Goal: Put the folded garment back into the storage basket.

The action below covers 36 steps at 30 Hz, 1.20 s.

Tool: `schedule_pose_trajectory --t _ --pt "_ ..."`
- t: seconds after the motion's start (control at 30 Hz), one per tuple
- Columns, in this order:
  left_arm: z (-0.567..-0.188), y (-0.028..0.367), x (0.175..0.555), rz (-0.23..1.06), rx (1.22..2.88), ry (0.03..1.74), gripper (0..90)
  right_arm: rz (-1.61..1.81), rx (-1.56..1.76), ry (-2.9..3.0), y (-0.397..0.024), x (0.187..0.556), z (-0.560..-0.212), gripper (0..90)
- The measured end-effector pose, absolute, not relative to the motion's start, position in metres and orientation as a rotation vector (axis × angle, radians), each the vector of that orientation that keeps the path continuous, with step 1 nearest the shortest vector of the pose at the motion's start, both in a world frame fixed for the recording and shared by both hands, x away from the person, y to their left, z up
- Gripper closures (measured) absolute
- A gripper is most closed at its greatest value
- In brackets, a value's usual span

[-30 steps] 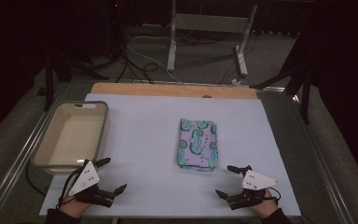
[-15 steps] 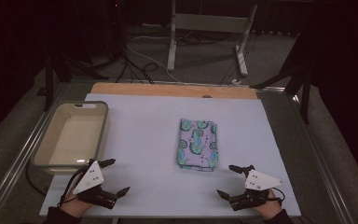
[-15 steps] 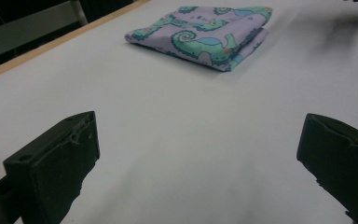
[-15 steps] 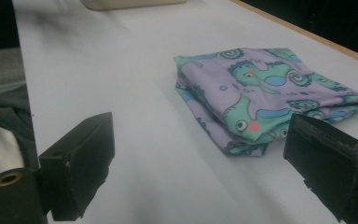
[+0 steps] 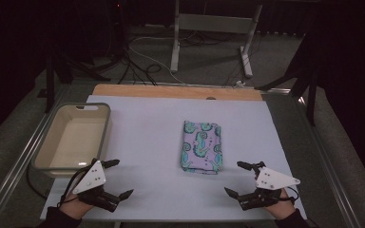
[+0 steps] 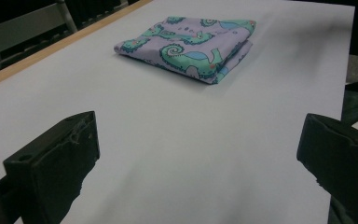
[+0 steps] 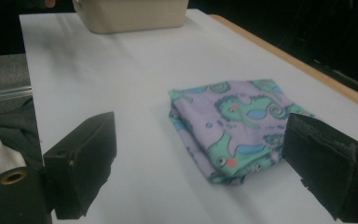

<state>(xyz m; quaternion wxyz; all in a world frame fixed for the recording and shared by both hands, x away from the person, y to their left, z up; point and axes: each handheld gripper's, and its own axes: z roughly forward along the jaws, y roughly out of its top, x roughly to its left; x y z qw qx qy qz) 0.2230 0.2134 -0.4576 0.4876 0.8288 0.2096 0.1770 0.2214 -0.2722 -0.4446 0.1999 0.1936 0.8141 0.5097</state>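
- Folded lilac cloth printed with green seahorses point(image 5: 202, 153) lies flat at centre of the white surface point(image 5: 147, 133), right of middle in the high view.
- Left claw point(image 5: 116, 178), lower left of the high view: jaws spread wide, released, nothing between them; cloth well apart, toward the upper centre of the left gripper view point(image 6: 189, 39).
- Right claw point(image 5: 235, 178), lower right: jaws likewise released and empty; cloth near, just ahead of them point(image 7: 235, 126).
- Beige rectangular plastic tub point(image 5: 52, 142) sits at left edge of the surface, just above the left claw.
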Motion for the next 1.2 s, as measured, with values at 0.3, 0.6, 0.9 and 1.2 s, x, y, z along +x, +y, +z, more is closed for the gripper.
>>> schedule_pose_trajectory --t 0.3,0.6,0.9,1.2 --pt "-0.440 0.212 0.229 0.399 2.015 0.505 0.0 1.396 0.512 2.242 -0.272 0.228 -0.415 9.4" --pt "-0.418 0.208 0.242 0.371 2.000 0.496 0.0 1.393 0.502 2.197 -0.270 0.234 -0.395 9.4" --pt "-0.405 0.195 0.253 0.381 2.012 0.456 0.0 1.381 0.499 2.179 -0.268 0.244 -0.381 9.3" --pt "-0.392 0.180 0.270 0.383 2.021 0.468 0.0 1.346 0.518 2.136 -0.259 0.259 -0.368 9.4"
